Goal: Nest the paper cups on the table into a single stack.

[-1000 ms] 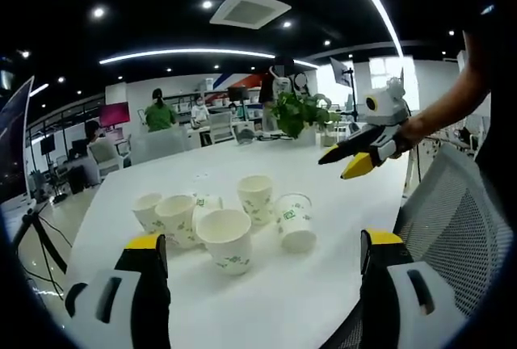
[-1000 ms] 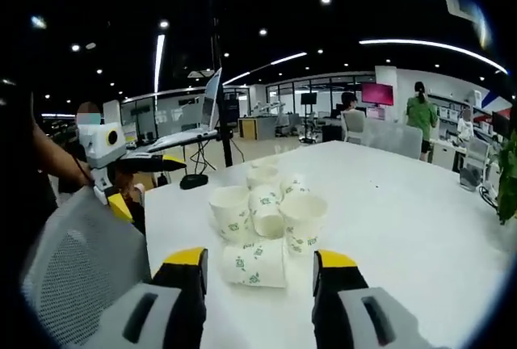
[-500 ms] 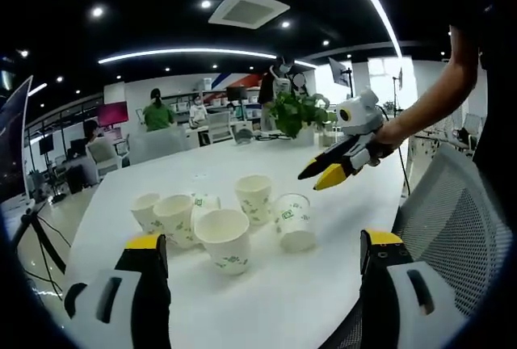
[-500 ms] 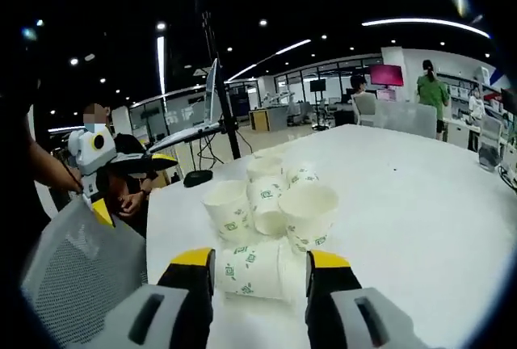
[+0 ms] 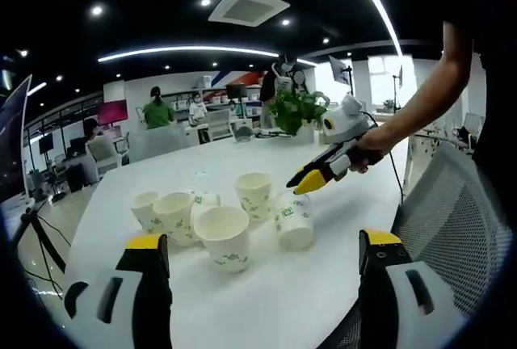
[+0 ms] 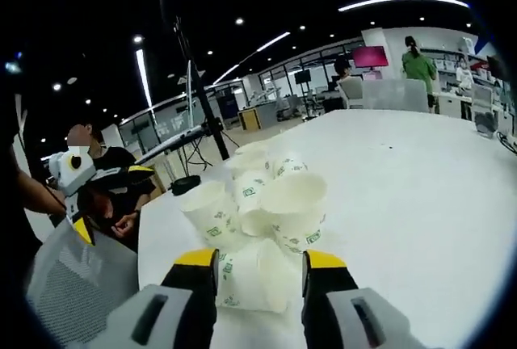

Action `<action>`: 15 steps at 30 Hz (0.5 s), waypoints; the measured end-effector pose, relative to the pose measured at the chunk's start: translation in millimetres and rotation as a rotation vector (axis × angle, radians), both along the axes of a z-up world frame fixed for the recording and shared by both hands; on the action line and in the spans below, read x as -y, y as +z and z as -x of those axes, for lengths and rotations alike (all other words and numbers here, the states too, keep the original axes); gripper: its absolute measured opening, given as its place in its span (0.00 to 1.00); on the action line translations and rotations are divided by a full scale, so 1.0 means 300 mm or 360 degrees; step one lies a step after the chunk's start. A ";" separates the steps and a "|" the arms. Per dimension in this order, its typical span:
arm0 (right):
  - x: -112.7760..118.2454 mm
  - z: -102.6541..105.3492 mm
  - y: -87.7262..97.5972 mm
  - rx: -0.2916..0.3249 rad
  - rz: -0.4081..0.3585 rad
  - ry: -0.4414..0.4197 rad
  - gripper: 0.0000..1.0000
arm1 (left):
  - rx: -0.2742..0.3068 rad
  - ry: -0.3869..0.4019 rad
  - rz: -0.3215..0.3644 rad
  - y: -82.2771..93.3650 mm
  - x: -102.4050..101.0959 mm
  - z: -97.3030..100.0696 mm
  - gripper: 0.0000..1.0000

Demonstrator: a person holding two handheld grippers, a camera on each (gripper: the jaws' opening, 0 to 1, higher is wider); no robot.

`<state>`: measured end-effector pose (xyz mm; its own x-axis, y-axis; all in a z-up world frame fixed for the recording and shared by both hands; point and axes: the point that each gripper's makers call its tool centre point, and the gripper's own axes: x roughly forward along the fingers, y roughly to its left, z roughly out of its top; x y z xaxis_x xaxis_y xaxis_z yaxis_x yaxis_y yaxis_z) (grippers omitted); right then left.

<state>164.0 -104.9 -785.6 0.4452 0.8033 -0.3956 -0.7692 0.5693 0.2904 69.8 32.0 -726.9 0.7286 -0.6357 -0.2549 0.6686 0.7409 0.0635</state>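
In the right gripper view we see the right gripper (image 6: 258,264) lowered over a paper cup lying on its side (image 6: 252,278) on the white table (image 6: 420,203); its two yellow-tipped jaws stand one on each side of that cup, spread about as wide as the cup, and we cannot tell whether they touch it. Just beyond the lying cup stands a tight cluster of upright cups (image 6: 258,195), printed with small green marks, several touching one another near the table's edge. In the left gripper view we see the same gripper from the side, held in a person's hand (image 5: 361,153), its tips at the lying cup. In that view the left gripper (image 5: 262,256) is held back from the table's edge with its jaws spread wide and nothing between them; the cups lie ahead of it, well apart from its tips. To one side is a mesh-backed chair (image 5: 452,212). A potted green plant (image 5: 299,111) stands at the far end of the table, and people sit and stand among desks in the office behind.
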 end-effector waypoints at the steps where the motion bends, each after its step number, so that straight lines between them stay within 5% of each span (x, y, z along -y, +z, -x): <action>1: -0.006 0.000 -0.004 -0.0018 -0.0014 -0.0002 0.38 | -0.0002 0.0001 -0.0001 0.000 0.001 0.000 0.97; 8: -0.030 0.012 -0.020 -0.0178 -0.0108 -0.0021 0.27 | -0.0021 -0.0001 -0.0010 -0.007 0.000 0.002 0.96; 11: -0.036 0.007 -0.008 -0.0312 -0.0239 -0.0086 0.13 | -0.0025 -0.0001 -0.0011 -0.009 -0.001 0.002 0.95; 15: -0.027 -0.012 0.003 -0.0311 -0.0309 -0.0129 0.10 | -0.0015 0.0010 -0.0022 -0.009 -0.007 -0.001 0.95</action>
